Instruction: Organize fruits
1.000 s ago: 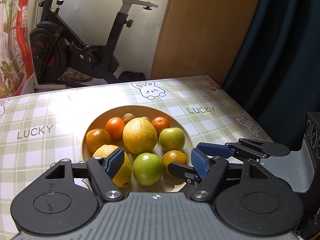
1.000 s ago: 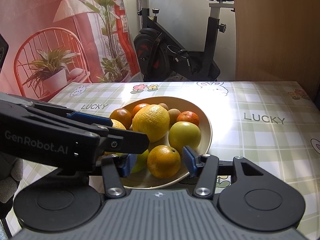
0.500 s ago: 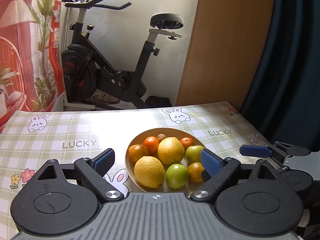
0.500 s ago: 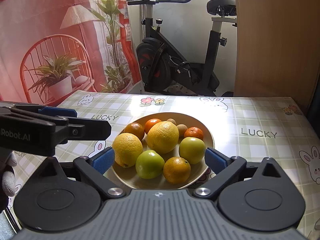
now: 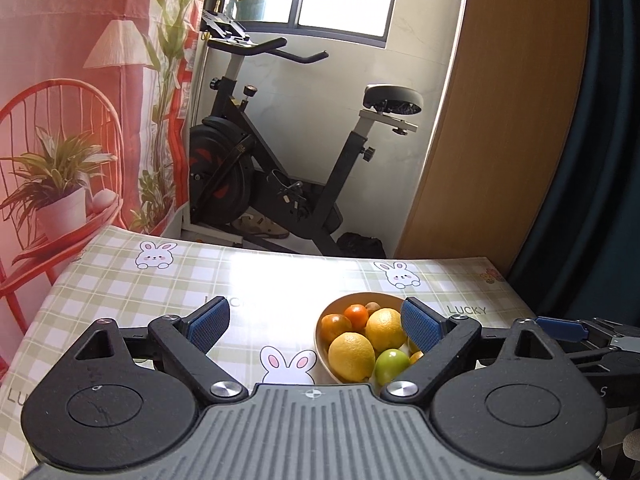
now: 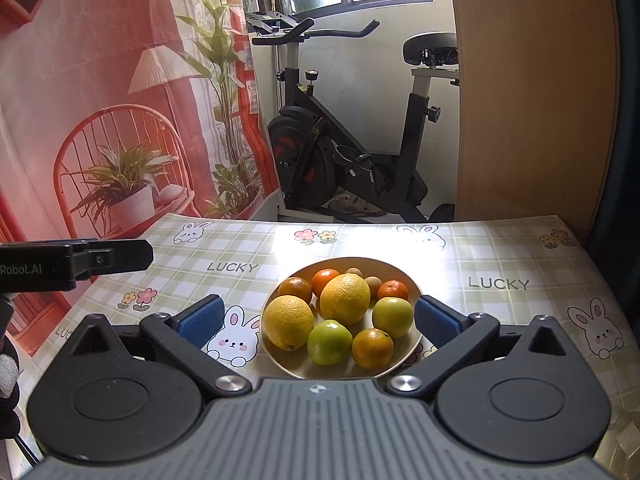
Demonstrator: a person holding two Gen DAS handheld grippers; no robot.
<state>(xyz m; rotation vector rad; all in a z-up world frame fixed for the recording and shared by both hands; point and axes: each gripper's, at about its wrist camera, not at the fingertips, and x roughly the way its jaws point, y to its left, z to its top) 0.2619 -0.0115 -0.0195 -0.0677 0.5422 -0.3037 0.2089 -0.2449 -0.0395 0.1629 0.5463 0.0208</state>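
Note:
A cream bowl (image 6: pixel 412 280) sits on the checked tablecloth, full of fruit: two large lemons (image 6: pixel 289 322), two green apples (image 6: pixel 330 341), several oranges (image 6: pixel 372 348) and small brown fruits (image 6: pixel 372 283). My right gripper (image 6: pixel 318 318) is open and empty, pulled back above the bowl's near side. My left gripper (image 5: pixel 315 322) is open and empty, to the left of the bowl (image 5: pixel 320 326), whose right half hides behind its right finger (image 5: pixel 420 324). The left gripper's side shows in the right wrist view (image 6: pixel 76 262). The right gripper's tip shows in the left wrist view (image 5: pixel 560 325).
The table (image 6: pixel 248 248) has a green-checked cloth with bunnies and "LUCKY" print. An exercise bike (image 6: pixel 344 152) stands beyond the far edge. A red printed backdrop (image 6: pixel 100 120) hangs at the left, a wooden panel (image 6: pixel 532 92) at the right.
Both grippers have pulled back and up from the bowl and opened wider. The left one has also shifted left, so the bowl now sits at its right.

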